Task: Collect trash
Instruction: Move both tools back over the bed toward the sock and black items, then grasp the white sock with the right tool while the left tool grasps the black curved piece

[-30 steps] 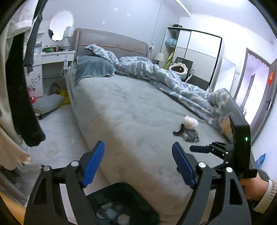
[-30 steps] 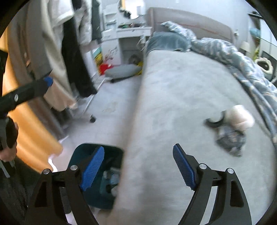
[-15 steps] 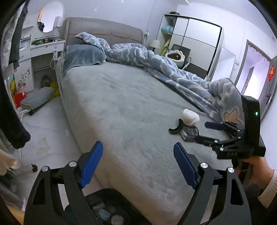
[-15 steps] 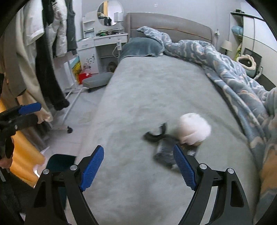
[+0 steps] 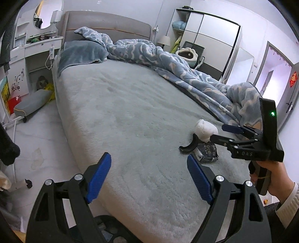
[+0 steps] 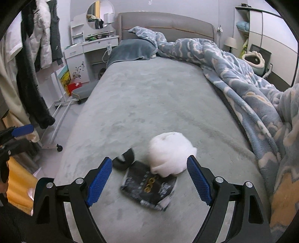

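Right gripper [image 6: 149, 176]: jaws wide, nothing between the pads; it hangs low over the near end of the bed [image 6: 149, 97]. Between its blue pads, on the grey cover, lie three pieces of trash in a tight cluster. Nearest is a dark wrapper [image 6: 148, 187], flat and tilted, with print on it. A white wad [image 6: 171, 153] sits on the wrapper's far right corner, touching it. A black curved piece [image 6: 124, 159] lies just left of the wad, at the wrapper's far left corner; slightly blurred.

Left gripper [image 5: 147, 176]: jaws wide, empty, held above the bed's near left edge. Below it a dark bin [image 5: 110, 231] shows at the frame bottom, contents unclear. From this view the right gripper [image 5: 220, 132] reaches in from the right, held by the right hand [image 5: 271, 175], its fingers over the wad [image 5: 204, 129] and wrapper [image 5: 207, 152]; the curved piece [image 5: 187, 144] lies just left of them.

Farther: a blue patterned blanket [image 6: 243, 74] bunched along the bed's right side, a pillow [image 6: 132, 49] at the head, a grey headboard [image 6: 168, 22]. Left of the bed: hanging clothes [image 6: 31, 61], a white vanity [image 6: 89, 46] with a round mirror [image 6: 100, 14]. Far right: a wardrobe [image 5: 211, 39].
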{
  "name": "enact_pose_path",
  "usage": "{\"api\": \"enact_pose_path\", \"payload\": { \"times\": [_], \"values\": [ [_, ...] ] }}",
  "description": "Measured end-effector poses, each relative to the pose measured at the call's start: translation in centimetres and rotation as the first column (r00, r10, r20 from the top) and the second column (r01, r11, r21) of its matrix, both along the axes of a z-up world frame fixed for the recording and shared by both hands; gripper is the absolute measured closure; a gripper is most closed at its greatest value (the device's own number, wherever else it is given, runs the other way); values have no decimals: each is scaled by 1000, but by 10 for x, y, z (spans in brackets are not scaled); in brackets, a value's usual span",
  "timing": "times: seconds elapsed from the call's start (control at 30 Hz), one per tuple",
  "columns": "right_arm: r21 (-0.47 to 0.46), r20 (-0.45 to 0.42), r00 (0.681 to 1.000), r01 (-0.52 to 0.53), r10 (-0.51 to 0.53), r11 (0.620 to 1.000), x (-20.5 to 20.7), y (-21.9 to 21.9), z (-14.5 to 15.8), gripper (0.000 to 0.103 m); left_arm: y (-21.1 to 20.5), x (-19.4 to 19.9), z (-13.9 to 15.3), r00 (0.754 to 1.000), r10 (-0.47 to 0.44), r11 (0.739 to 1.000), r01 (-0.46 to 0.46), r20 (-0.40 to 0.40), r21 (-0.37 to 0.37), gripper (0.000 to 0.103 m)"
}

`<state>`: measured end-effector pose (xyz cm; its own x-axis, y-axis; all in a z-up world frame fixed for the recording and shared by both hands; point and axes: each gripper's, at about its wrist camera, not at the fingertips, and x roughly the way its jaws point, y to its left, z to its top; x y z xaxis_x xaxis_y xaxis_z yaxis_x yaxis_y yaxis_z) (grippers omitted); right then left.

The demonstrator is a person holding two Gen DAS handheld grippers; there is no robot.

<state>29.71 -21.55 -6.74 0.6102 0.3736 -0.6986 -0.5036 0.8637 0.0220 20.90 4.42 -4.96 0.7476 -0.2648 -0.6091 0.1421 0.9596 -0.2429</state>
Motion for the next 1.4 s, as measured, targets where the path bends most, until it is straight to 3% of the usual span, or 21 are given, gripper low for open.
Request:
{"api": "enact_pose_path", "payload": {
  "times": [0.67,0.93,1.03,1.23,1.4],
  "values": [
    [6,-89,994,57,-56,998,49,-2,-20,21,-50,35,-10,994,-99,995,97,-47,-38,26],
    [14,-131,989,68,-65,998,55,-20,-25,49,-68,50,-14,992,-114,993,113,-47,-28,37],
    [56,-130,989,71,-63,996,54,-30,-20,57,-79,56,-20,989,-135,991,133,-62,-32,41],
    [173,-105,992,86,-69,981,50,-55,-1,59,-98,63,-28,987,-147,989,145,-62,-39,48],
    [205,-94,993,87,-69,975,46,-68,7,59,-109,70,-32,990,-126,991,124,-69,-43,49]
  ]
}}
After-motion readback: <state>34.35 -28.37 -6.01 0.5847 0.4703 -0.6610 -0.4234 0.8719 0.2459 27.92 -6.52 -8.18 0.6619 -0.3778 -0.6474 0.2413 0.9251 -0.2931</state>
